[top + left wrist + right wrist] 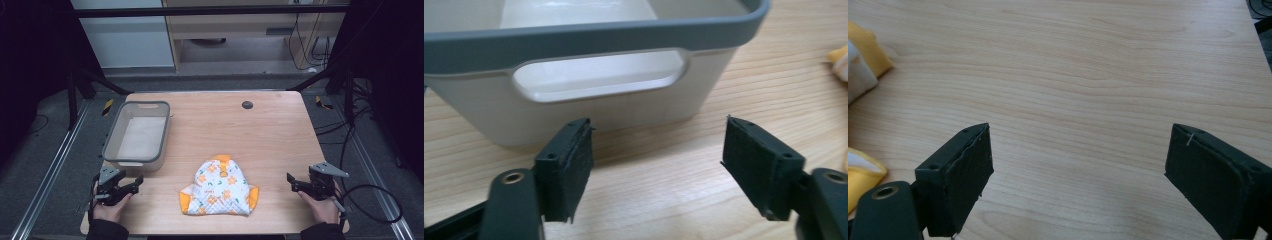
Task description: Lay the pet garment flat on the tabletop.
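Note:
A small white garment with orange flowers and orange trim (218, 188) lies flat on the wooden table (270, 135), near its front edge in the middle. Its orange edge (868, 50) shows at the left of the right gripper view. My left gripper (136, 182) is held at the front left, open and holding nothing, just short of the grey bin (136, 131). In the left gripper view the bin's near wall with its handle slot (599, 75) stands right ahead of the jaws (656, 150). At the front right, my right gripper (291, 181) is open over bare wood (1078, 150), pointing toward the garment.
The grey-rimmed bin looks empty, with a pale bottom. A small dark round grommet (247, 105) sits in the table near the far edge. Black cables (370, 195) trail off the right side. Metal rails (50, 165) run along the floor at both sides.

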Motion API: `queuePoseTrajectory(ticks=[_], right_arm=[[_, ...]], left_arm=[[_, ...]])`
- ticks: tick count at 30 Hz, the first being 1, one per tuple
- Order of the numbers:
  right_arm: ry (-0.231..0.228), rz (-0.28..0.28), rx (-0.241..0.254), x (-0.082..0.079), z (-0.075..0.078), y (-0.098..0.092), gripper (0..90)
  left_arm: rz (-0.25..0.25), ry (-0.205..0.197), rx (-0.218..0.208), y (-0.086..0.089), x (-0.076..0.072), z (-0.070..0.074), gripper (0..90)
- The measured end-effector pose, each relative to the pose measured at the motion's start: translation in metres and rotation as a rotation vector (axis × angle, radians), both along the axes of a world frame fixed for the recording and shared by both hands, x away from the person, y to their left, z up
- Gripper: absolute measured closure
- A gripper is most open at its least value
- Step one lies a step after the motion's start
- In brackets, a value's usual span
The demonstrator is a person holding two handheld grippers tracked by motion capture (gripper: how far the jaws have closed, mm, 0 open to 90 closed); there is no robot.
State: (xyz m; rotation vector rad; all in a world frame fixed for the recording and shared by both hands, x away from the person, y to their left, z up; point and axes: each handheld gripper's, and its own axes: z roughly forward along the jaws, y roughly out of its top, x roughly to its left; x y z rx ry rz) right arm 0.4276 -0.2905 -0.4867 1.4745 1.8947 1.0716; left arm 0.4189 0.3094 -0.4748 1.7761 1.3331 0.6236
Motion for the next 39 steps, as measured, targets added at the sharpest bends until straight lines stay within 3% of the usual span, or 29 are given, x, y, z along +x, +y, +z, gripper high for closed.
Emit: queuePoseTrajectory(ticks=[2, 10, 21, 30, 39], right_arm=[[0.003, 0.004, 0.004, -0.001, 0.001, 0.001, 11.8], [-0.017, 0.034, 0.036, -0.006, 0.008, 0.012, 17.5], [-0.066, 0.124, 0.017, -0.004, 0.024, 0.037, 22.6], [-0.095, 0.153, 0.009, 0.004, 0.042, 0.047, 29.4], [-0.101, 0.208, 0.018, 0.017, 0.054, 0.070, 35.5]], left_arm=[[-0.005, -0.008, 0.004, -0.001, -0.002, 0.002, 35.7], [-0.055, -0.047, 0.049, -0.014, -0.017, 0.012, 43.5], [-0.102, -0.038, -0.013, -0.028, -0.018, 0.025, 34.0], [-0.170, -0.062, -0.032, -0.043, -0.014, 0.041, 34.7], [-0.217, -0.097, -0.042, -0.067, 0.001, 0.053, 37.2]])
